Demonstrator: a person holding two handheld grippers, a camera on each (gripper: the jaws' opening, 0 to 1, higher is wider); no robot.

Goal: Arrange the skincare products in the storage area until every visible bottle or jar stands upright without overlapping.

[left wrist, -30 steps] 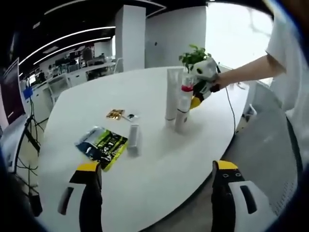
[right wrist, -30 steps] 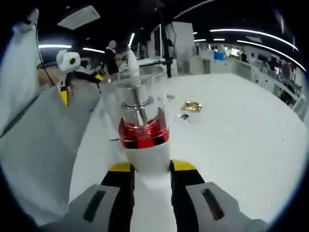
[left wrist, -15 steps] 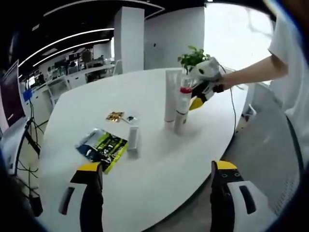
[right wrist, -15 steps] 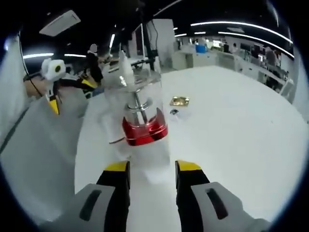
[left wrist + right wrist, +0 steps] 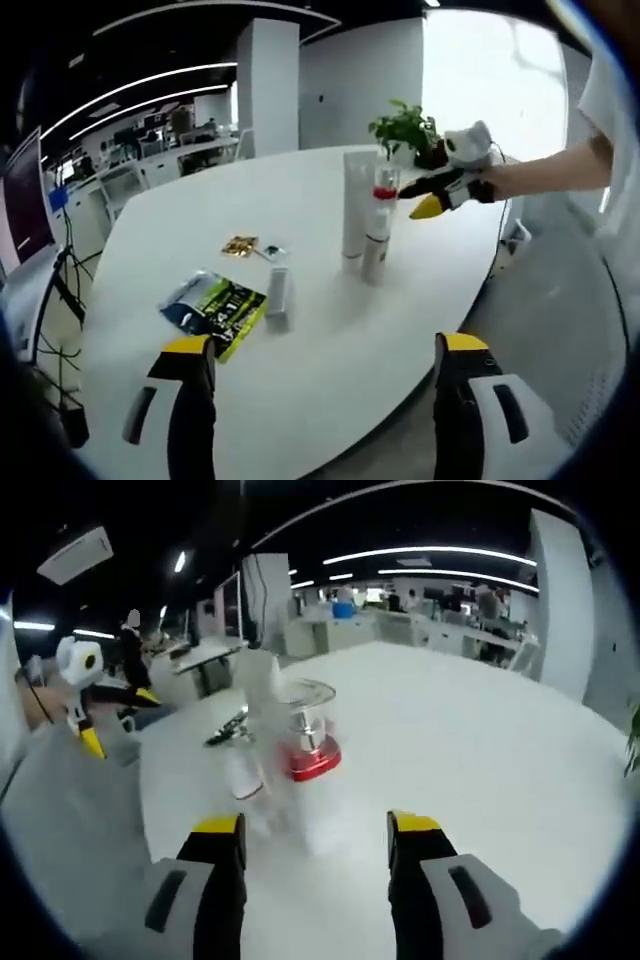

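A pump bottle [image 5: 376, 228] with a red band and a clear cap stands upright on the white table [image 5: 330, 340], right beside a tall white tube [image 5: 354, 208] that is also upright. A small white tube [image 5: 279, 294] lies flat near the middle. My right gripper [image 5: 418, 198], held by a hand, hovers just right of the bottle's cap. In the right gripper view the bottle [image 5: 307, 738] is blurred, a little ahead of my right gripper [image 5: 315, 830], which is open and holds nothing. My left gripper [image 5: 315, 400] is open, low over the table's near edge.
A green and yellow sachet [image 5: 215, 305] lies left of the small tube, with a small gold packet [image 5: 240, 245] beyond it. A potted plant [image 5: 405, 128] stands at the table's far end. The left gripper [image 5: 85, 695] shows at the left of the right gripper view. Office desks lie beyond.
My right gripper has opened, let go of the pump bottle and drawn back from it. The bottle now stands on its own beside the tall tube.
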